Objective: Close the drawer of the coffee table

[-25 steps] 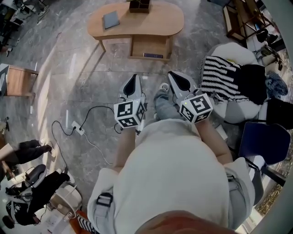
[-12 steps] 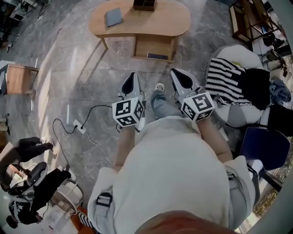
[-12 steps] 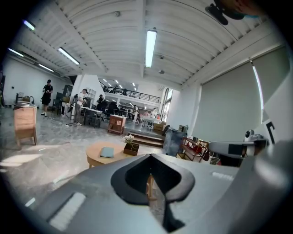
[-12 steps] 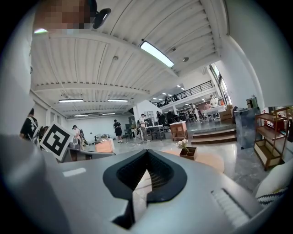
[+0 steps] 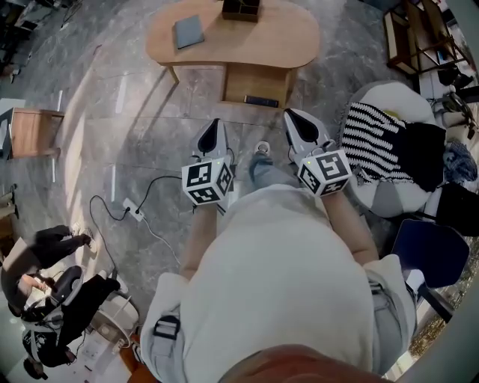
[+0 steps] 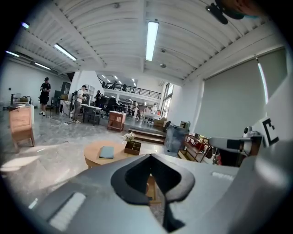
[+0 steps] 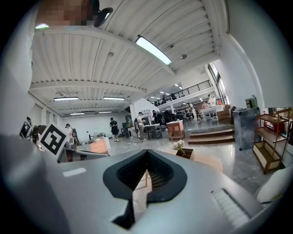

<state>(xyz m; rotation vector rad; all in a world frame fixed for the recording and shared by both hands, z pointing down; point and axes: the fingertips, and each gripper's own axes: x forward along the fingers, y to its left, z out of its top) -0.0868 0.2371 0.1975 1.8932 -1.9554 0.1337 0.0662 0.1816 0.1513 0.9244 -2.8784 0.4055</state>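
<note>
The oval wooden coffee table stands ahead of me on the grey floor. Its drawer is pulled out toward me, with a dark flat thing at its front. A blue-grey book and a dark box lie on top. My left gripper and right gripper point at the table from well short of it, both shut and empty. In the left gripper view the shut left gripper covers part of the table. In the right gripper view the shut right gripper hides the drawer.
A power strip with a cable lies on the floor to the left. A beanbag with striped cloth sits right of my path, a blue chair behind it. A small wooden cabinet stands far left; a person sits lower left.
Both grippers have moved forward together toward the coffee table, which now sits larger and lower in the head view. Both jaws stay shut.
</note>
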